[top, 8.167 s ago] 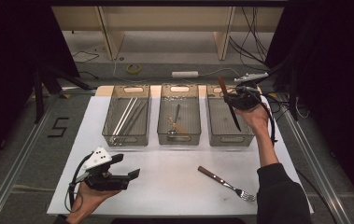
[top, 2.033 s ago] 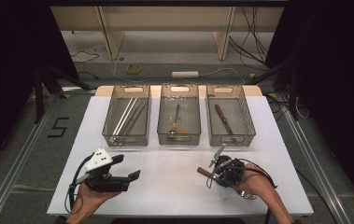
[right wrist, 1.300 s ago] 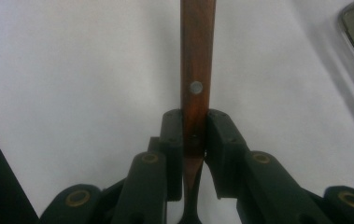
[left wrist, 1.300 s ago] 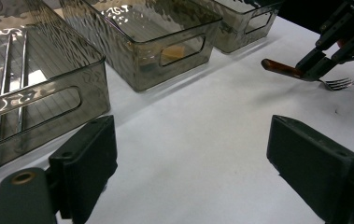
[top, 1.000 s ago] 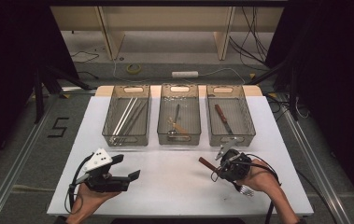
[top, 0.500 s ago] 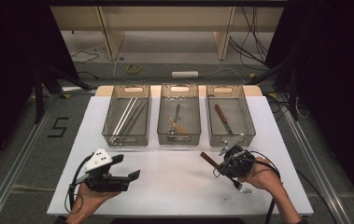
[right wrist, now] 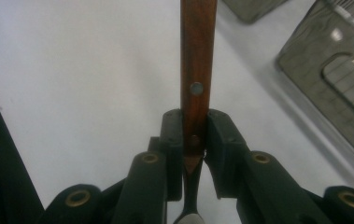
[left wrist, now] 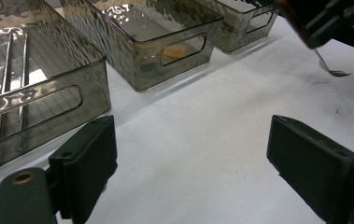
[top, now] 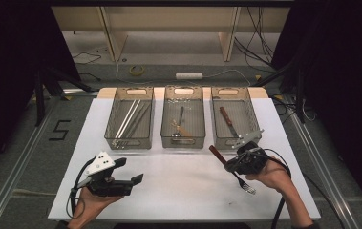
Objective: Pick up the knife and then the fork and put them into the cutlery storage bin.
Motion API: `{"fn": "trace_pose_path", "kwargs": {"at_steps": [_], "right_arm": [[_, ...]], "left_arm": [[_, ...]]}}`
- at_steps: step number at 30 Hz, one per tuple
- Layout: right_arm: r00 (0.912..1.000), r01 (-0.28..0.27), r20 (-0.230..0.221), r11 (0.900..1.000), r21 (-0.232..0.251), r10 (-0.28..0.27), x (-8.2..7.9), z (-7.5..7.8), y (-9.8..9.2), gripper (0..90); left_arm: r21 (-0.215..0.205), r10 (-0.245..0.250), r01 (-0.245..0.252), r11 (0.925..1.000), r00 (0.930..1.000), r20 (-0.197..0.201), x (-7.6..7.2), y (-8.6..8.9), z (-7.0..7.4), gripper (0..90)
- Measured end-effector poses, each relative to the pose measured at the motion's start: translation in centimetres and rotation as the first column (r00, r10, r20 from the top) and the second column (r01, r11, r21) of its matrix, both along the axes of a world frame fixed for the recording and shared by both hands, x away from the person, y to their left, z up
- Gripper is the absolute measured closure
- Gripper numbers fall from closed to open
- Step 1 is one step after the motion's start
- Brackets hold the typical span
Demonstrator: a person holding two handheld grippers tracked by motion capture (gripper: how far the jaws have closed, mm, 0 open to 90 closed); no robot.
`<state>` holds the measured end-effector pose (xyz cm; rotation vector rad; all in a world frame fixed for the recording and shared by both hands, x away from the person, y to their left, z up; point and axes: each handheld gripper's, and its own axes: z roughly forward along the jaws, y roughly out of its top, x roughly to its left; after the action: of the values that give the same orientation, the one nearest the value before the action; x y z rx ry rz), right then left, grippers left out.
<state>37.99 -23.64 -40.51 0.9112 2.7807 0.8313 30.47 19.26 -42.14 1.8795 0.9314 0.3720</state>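
Observation:
A fork with a brown wooden handle (top: 215,153) and steel tines (top: 250,188) hangs tilted just above the white mat, in front of the right bin. My right gripper (top: 230,165) is shut on the fork; in the right gripper view the pads (right wrist: 172,133) clamp the lower end of the handle (right wrist: 197,70), which points up and away. My left gripper (top: 131,171) rests at the mat's front left, open, with nothing between its jaws (left wrist: 188,163). The left gripper view shows the fork's tines (left wrist: 333,71) under the right gripper (left wrist: 326,18).
Three clear bins stand in a row at the back of the white mat (top: 183,191): the left bin (top: 111,138) holds long metal sticks, the middle bin (top: 168,138) a spoon and another utensil, the right bin (top: 252,119) a wooden-handled knife (top: 228,121).
My right gripper has risen with the fork and moved slightly toward the right bin; the fork has come off the mat. The left gripper has kept still.

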Motion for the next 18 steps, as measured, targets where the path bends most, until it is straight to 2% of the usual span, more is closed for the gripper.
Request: {"fn": "trace_pose_path", "kwargs": {"at_steps": [2,6,9,14,18], "right_arm": [[0.9997,0.022,0.003,0.999,0.050,-0.022,0.4,0.6,-0.7,78.0],[0.9968,0.070,0.029,0.988,0.136,-0.075,1.5,2.3,-2.1,78.0],[0.9927,0.097,0.054,0.982,0.164,-0.107,2.4,3.3,-2.6,78.0],[0.9829,0.144,0.080,0.964,0.223,-0.166,3.8,4.7,-3.1,78.0],[0.9750,0.168,0.103,0.956,0.239,-0.197,4.9,5.7,-3.2,78.0]], "left_arm": [[-0.004,0.003,-0.003,1.0000,1.0000,-0.002,0.0,0.0,0.0,15.6],[0.000,0.001,-0.001,1.0000,1.0000,0.000,0.0,0.0,0.0,15.6],[-0.001,0.001,-0.001,1.0000,1.0000,-0.001,0.0,0.0,0.0,15.6],[-0.006,0.004,-0.004,1.0000,1.0000,-0.002,0.0,0.0,0.0,15.6],[-0.004,0.002,-0.002,1.0000,1.0000,-0.001,0.0,0.0,0.0,15.6]]}}
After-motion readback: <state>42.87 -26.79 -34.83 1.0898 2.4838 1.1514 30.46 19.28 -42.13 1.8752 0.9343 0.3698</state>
